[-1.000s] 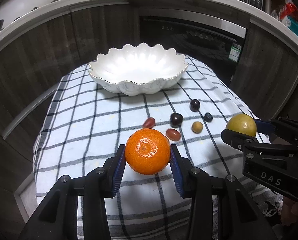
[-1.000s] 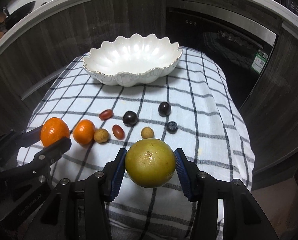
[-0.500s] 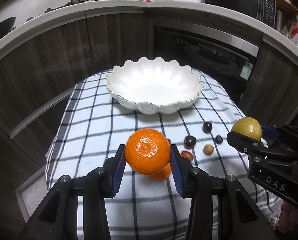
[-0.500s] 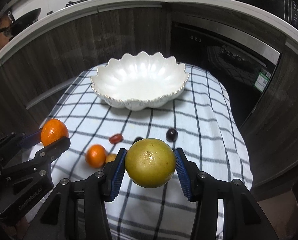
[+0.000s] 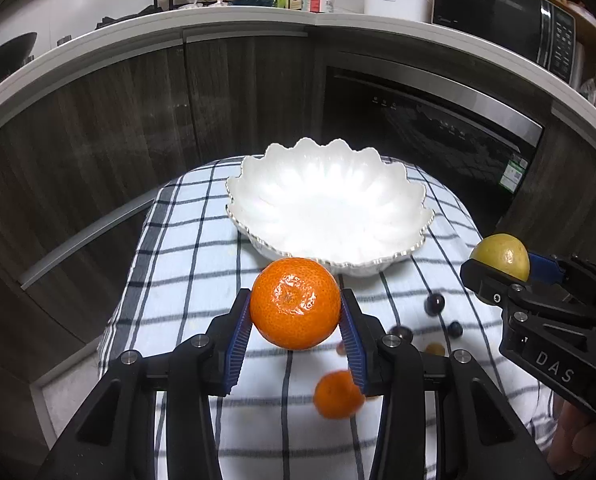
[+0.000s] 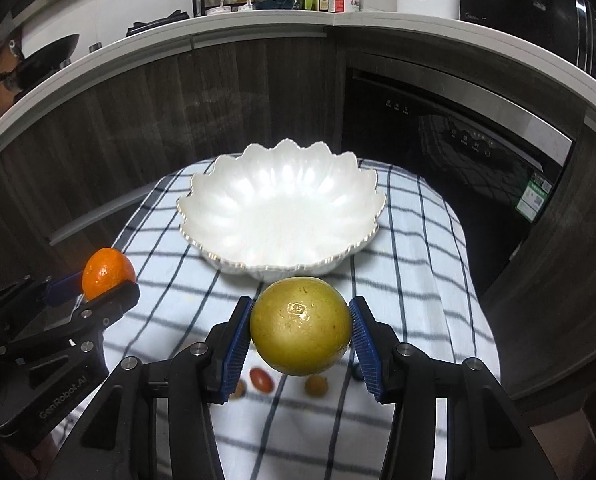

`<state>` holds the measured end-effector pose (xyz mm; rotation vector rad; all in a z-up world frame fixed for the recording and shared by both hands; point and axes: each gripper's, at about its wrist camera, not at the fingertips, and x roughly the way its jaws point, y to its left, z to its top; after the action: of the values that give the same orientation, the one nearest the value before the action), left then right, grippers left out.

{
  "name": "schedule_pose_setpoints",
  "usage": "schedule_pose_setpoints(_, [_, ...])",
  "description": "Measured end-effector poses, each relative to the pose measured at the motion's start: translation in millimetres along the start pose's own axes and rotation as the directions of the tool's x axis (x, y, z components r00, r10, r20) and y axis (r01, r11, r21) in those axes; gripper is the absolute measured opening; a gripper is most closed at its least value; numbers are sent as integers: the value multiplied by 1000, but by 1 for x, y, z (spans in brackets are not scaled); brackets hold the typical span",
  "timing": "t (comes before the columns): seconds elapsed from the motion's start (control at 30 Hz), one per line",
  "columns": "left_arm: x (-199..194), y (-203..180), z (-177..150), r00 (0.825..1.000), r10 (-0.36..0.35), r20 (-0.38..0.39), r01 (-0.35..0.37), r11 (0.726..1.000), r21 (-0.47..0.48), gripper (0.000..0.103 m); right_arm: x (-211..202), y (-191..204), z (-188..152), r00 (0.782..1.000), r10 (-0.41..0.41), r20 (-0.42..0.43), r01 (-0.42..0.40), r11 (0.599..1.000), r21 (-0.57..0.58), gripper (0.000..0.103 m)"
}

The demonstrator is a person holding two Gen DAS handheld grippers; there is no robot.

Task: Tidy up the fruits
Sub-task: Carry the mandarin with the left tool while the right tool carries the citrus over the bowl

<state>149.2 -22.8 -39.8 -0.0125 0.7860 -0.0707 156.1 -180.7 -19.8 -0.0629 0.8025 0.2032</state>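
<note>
Orange mandarin [image 5: 296, 303] sits clamped in the left gripper [image 5: 296, 320], yellow-green citrus [image 6: 301, 332] in the right gripper [image 6: 301, 340]. Both are mid-carry; next comes release over the white bowl [image 6: 226, 258].

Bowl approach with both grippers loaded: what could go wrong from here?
1. The left gripper holds the orange and the right gripper holds the yellow-green fruit, both short of the white bowl; arriving together, they might collide over it.
2. The bowl looks shallow, so a fruit released high may bounce or roll out.
3. Both round fruits are pinched only at their sides, so either could slip.
</note>
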Motion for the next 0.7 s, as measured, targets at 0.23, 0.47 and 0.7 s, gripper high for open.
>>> schedule_pose_setpoints(0.23, [20, 4, 25, 1000, 20, 7, -20, 1000, 3, 42, 18, -5, 25, 1000, -13, 13, 13, 1000, 16, 50])
schedule_pose_setpoints(0.47, [41, 6, 46, 999, 33, 11, -34, 999, 23, 43, 37, -8, 42, 1000, -24, 5, 24, 999, 30, 50])
schedule_pose_setpoints(0.7, [63, 6, 63, 1000, 19, -1, -19, 1000, 22, 43, 63, -16, 58, 999, -28, -17, 29, 998, 53, 50])
